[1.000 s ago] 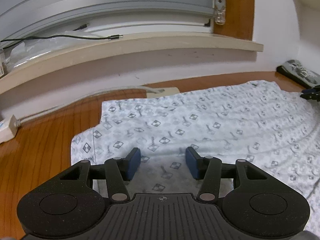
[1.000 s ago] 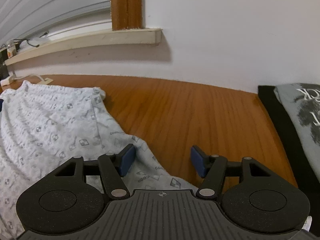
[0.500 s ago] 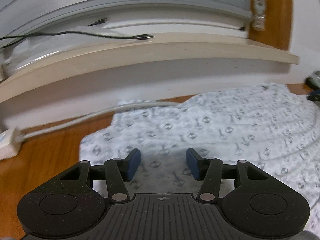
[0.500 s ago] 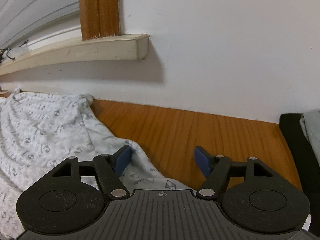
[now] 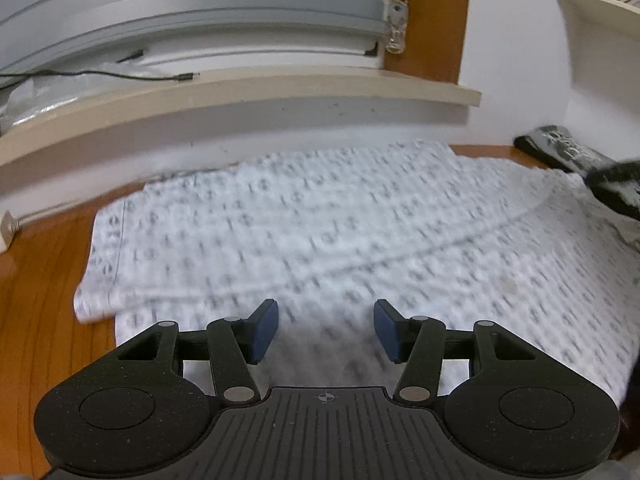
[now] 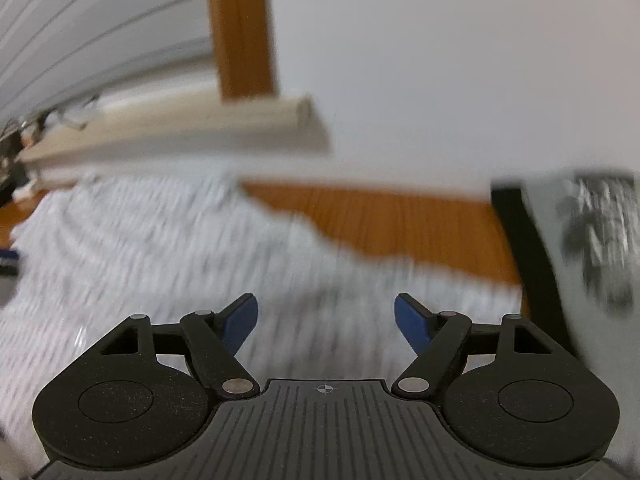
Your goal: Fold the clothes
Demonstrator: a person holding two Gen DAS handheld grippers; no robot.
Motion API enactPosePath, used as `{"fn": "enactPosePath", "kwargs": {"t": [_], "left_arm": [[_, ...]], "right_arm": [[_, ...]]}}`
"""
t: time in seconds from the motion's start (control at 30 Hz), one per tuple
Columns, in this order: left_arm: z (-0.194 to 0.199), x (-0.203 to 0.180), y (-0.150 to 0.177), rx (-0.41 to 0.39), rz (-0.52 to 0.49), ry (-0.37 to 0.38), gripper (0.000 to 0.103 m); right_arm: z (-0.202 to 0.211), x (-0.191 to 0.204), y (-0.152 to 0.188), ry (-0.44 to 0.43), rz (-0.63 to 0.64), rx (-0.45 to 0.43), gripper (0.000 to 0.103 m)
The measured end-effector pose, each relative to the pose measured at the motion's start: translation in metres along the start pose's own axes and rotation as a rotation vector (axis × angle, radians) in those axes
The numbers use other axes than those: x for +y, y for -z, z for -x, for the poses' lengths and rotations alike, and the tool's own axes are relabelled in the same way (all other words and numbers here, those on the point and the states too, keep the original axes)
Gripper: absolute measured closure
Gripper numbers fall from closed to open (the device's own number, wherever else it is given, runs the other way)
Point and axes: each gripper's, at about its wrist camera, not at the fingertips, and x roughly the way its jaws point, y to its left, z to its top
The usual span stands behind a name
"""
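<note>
My left fingers (image 5: 326,330) stand apart with nothing pinched between the blue pads (image 5: 264,332); they hang just above the white patterned garment (image 5: 340,232). That garment lies spread flat across the wooden tabletop (image 5: 36,320), reaching back to the wall under the pale window sill (image 5: 240,96). Along its left side a folded edge lies on top of the lower layer, and a long seam curves across the right half. A thin dark cable (image 5: 120,76) lies on the sill, and a cord pull (image 5: 396,32) hangs from the blind. At the far right, blurred, the tip of my other tool pokes in over the cloth, with a dark folded piece (image 5: 560,148) on the tabletop behind it.

My right fingers (image 6: 326,322) are spread wide, and they have just been opening further; no fabric sits between the pads (image 6: 412,328), and the white garment (image 6: 160,248) lies below them, heavily blurred. Its far edge runs ragged against bare tabletop (image 6: 400,220). To the right lies a grey shirt with a dark print (image 6: 592,240) on a black layer (image 6: 524,248), just beside the white cloth.
</note>
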Motion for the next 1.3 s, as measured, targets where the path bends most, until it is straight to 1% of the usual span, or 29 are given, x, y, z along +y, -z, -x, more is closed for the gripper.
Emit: {"fn": "enactPosePath", "kwargs": {"t": [0.1,0.17,0.23,0.27,0.37,0.5,0.67,0.9,1.1,1.3], "left_arm": [[0.005,0.000,0.007,0.007,-0.007,0.002,0.046],[0.007,0.002,0.009,0.007,-0.005,0.003,0.046],[0.010,0.004,0.011,0.006,-0.019,0.001,0.046],[0.010,0.005,0.011,0.006,-0.022,0.003,0.046],[0.010,0.009,0.011,0.005,-0.038,0.002,0.046],[0.003,0.017,0.006,0.003,-0.049,0.001,0.046],[-0.014,0.026,-0.007,0.008,-0.051,-0.015,0.045],[-0.051,0.046,-0.036,0.015,-0.043,-0.048,0.045],[-0.081,0.067,-0.060,0.023,-0.034,-0.066,0.044],[-0.102,0.080,-0.075,0.020,-0.029,-0.075,0.044]], "right_arm": [[0.011,0.018,0.030,-0.026,-0.002,0.019,0.028],[0.010,0.027,0.041,-0.046,0.016,0.029,0.028],[0.002,0.035,0.049,-0.015,0.069,0.043,0.031],[0.001,0.038,0.050,-0.001,0.089,0.031,0.035],[-0.005,0.036,0.046,0.002,0.075,0.014,0.052],[-0.020,0.033,0.037,0.009,0.084,0.002,0.053],[-0.041,0.031,0.024,0.019,0.089,-0.013,0.053],[-0.078,0.028,-0.003,0.036,0.088,-0.025,0.053],[-0.118,0.032,-0.034,0.051,0.080,-0.042,0.053],[-0.145,0.035,-0.054,0.077,0.065,-0.068,0.053]]}}
